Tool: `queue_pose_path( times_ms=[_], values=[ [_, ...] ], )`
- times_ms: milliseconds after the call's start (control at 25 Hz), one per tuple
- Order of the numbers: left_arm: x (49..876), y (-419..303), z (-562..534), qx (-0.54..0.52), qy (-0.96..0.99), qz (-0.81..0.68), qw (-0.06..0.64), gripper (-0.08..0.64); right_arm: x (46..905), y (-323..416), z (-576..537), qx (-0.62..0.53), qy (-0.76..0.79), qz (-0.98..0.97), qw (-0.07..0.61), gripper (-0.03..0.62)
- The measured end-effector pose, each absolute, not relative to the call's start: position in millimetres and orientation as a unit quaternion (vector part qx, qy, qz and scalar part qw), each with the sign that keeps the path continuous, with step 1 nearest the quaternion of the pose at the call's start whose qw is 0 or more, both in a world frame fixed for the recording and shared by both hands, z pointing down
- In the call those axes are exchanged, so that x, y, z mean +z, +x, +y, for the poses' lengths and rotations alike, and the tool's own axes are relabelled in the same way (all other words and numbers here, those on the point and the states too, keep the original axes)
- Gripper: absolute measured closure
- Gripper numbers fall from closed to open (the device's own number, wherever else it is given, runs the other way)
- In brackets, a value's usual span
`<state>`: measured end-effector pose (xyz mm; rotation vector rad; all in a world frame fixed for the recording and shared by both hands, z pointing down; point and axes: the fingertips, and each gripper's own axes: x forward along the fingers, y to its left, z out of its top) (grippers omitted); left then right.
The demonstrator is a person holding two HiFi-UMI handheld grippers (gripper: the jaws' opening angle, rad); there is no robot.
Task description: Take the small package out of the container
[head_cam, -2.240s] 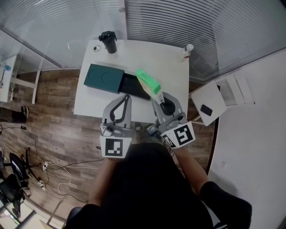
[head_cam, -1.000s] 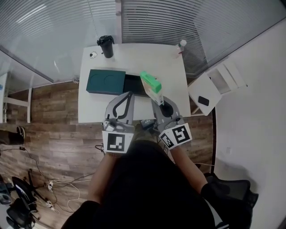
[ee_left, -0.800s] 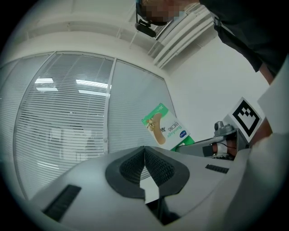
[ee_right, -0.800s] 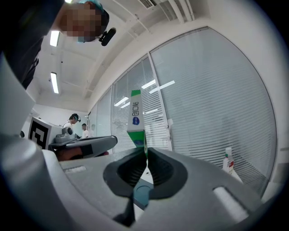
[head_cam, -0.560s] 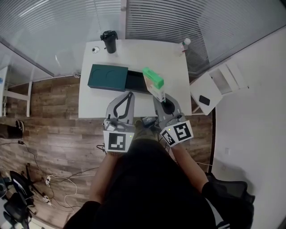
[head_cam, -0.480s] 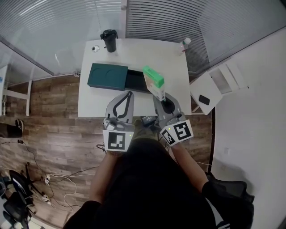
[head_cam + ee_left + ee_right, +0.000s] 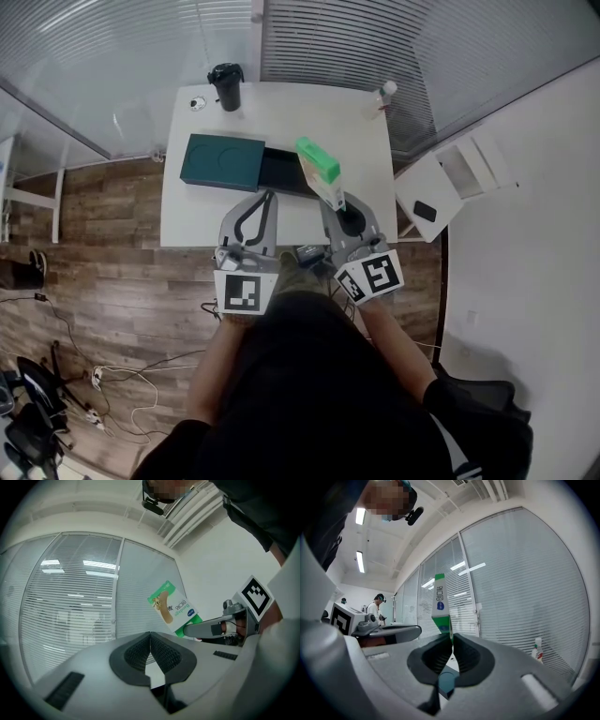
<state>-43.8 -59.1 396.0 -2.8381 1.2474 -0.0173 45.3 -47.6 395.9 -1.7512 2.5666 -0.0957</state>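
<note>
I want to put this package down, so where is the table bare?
Bare: the table between bottle and container, and the near strip before the green box. Crowded: left half, with green box, container, cup.

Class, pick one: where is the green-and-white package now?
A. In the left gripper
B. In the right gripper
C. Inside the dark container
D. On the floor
B: the right gripper is clamped on the lower edge of the package, which stands upright in it.

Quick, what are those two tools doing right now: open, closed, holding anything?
Left tool: closed, nothing in it.
Right tool: closed on the green and white small package.
</note>
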Motion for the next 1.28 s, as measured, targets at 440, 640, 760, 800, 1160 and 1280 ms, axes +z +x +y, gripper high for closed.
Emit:
queue_pose_path(
  times_ms=[440, 640, 760, 800, 1160, 1280],
  values=[
    [397.8, -38.2, -58.6, -0.006, -0.916, 0.401, 0.026, 0.561, 398.5, 47.8, -48.7, -0.028, -0.569, 0.822, 0.011, 0.589],
    [396.7, -37.2, -52.5, -0.003, -0.915, 0.402, 0.031, 0.561, 398.0, 45.9, -42.7, -0.021, -0.571, 0.821, 0.009, 0.589],
    [396.1, -38.4, -52.1, 0.001, -0.915, 0.403, 0.032, 0.561, 397.0, 41.4, -42.2, -0.020, -0.567, 0.823, 0.013, 0.589],
    [396.0, -39.1, -51.4, 0.000, -0.915, 0.403, 0.034, 0.561, 397.1, 39.3, -41.8, -0.020, -0.566, 0.824, 0.014, 0.589],
    [395.2, -41.0, -47.8, 0.000, -0.914, 0.405, 0.031, 0.561, 396.3, 34.7, -40.6, -0.014, -0.563, 0.826, 0.005, 0.591],
    [394.7, -42.4, -46.5, -0.003, -0.914, 0.404, 0.034, 0.561, 395.4, 34.8, -38.9, -0.013, -0.563, 0.826, 0.003, 0.591]
  ],
)
